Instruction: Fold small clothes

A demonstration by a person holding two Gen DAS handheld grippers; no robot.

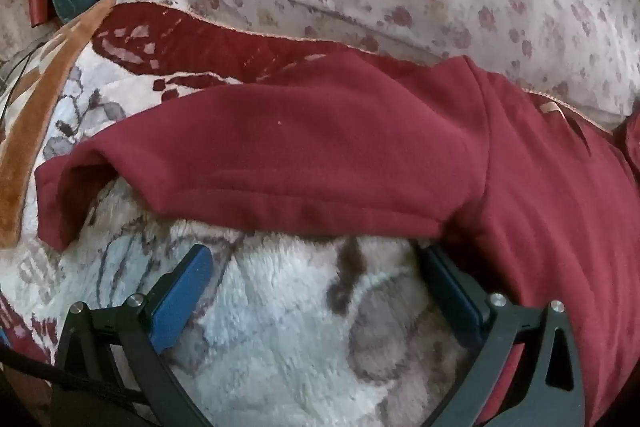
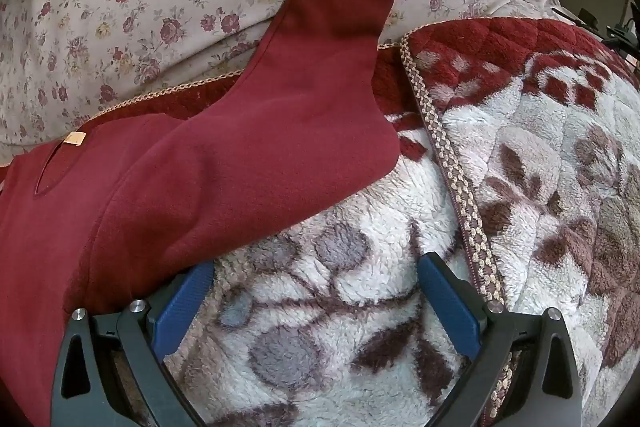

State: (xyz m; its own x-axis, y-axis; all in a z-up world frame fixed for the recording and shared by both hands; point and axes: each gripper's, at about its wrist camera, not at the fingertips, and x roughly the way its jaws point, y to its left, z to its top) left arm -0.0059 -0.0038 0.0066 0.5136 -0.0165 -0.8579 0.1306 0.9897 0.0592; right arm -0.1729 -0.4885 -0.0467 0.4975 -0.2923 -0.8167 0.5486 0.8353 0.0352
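Nearest to me, the left gripper (image 1: 316,267) is hovering just short of the lower edge of a dark red top (image 1: 540,187), its blue fingers (image 1: 180,291) spread as wide as they go and gripping nothing, with only the fleecy blanket (image 1: 280,347) showing between them. The right gripper (image 2: 316,283) is doing much the same on the other side: fingers (image 2: 448,299) wide apart, nothing held, the left-hand one sitting right at the hem of the garment's body, though I cannot tell whether it is touching the cloth. The top itself is lying spread out flat on the bed, on that white, grey and maroon blanket, neckline and small tan label (image 2: 75,138) facing up. One sleeve (image 1: 260,163) is stretching straight out sideways with its cuff open; the other sleeve (image 2: 320,47) is angling up and away, its end resting on the flowered bedding (image 2: 140,7) beyond the blanket's braided trim (image 2: 452,163). Judging by this, the folding is barely starting: the garment is laid out and smoothed, but neither sleeve is turned in and the body is not doubled over. Both sleeves, then the body fold, seem to be waiting.
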